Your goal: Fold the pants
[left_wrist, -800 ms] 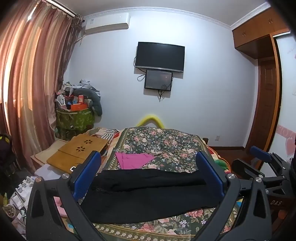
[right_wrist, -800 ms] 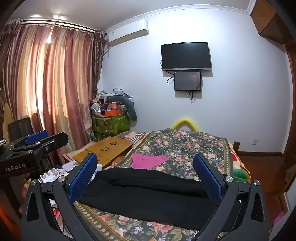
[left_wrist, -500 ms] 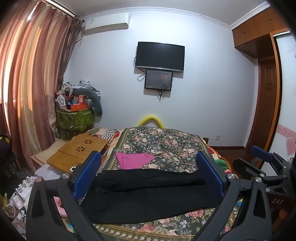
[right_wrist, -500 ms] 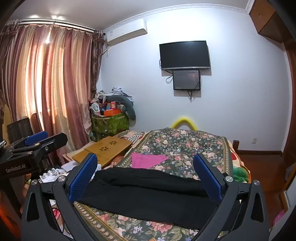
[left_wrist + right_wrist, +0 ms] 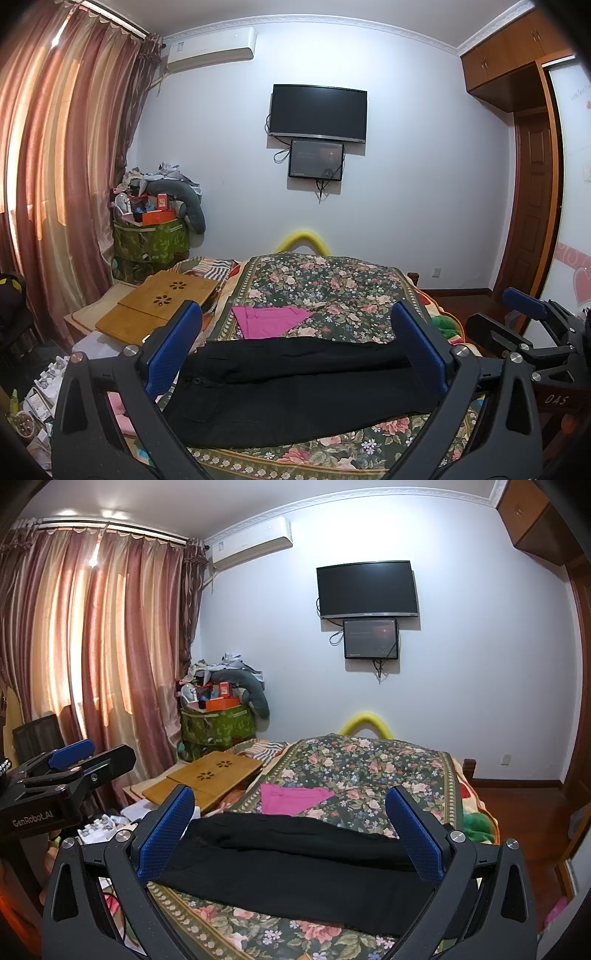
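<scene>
Black pants point(image 5: 295, 387) lie spread flat across the near end of the floral bedspread point(image 5: 332, 284), waist to the left, legs to the right; they also show in the right wrist view point(image 5: 295, 864). My left gripper point(image 5: 295, 350) is open and empty, held above and in front of the pants. My right gripper point(image 5: 291, 834) is open and empty, also short of the pants. The right gripper shows at the right edge of the left wrist view point(image 5: 535, 332); the left gripper shows at the left edge of the right wrist view point(image 5: 74, 771).
A pink cloth point(image 5: 269, 319) lies on the bed beyond the pants. A wooden lap desk point(image 5: 159, 302) sits left of the bed, with clutter on the floor point(image 5: 37, 398). A green storage box point(image 5: 151, 243) stands by the curtain. A door point(image 5: 528, 206) is at the right.
Both views have shifted only slightly; the right view drifted a little. The pants have not moved and both grippers stay open.
</scene>
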Action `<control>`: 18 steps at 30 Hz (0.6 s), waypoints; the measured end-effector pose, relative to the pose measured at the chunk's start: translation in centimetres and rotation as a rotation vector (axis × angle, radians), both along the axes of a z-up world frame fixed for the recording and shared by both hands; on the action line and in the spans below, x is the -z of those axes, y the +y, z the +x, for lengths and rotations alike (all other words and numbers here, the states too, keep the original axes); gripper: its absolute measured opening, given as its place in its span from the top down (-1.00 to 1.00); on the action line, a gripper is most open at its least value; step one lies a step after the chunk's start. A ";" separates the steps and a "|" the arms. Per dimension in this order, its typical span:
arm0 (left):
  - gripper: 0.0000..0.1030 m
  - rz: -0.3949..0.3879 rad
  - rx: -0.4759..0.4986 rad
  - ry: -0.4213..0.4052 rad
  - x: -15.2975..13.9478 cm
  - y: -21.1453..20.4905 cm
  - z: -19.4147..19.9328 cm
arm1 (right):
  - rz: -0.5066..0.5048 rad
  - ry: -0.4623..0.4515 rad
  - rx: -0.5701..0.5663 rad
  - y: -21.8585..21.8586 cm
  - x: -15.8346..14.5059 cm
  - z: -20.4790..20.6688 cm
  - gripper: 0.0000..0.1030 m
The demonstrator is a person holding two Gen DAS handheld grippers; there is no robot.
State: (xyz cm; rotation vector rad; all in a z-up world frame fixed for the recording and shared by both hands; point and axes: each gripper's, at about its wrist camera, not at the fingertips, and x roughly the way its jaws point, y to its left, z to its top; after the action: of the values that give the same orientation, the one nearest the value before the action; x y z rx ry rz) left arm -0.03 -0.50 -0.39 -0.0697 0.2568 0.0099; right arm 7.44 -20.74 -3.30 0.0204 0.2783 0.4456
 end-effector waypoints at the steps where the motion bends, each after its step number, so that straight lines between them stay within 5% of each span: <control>1: -1.00 -0.001 0.000 0.002 0.0 0.1 0.1 | 0.001 -0.001 0.002 0.0 0.2 -0.1 -0.99; 18: -1.00 -0.010 0.002 0.011 0.1 0.6 0.3 | 0.003 0.002 0.010 -0.2 0.1 -0.3 -0.99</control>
State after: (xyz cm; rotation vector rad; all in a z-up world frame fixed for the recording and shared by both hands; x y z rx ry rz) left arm 0.31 0.13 -0.53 -0.0788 0.2680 0.0068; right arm 7.10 -20.94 -3.38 0.0254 0.2790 0.4362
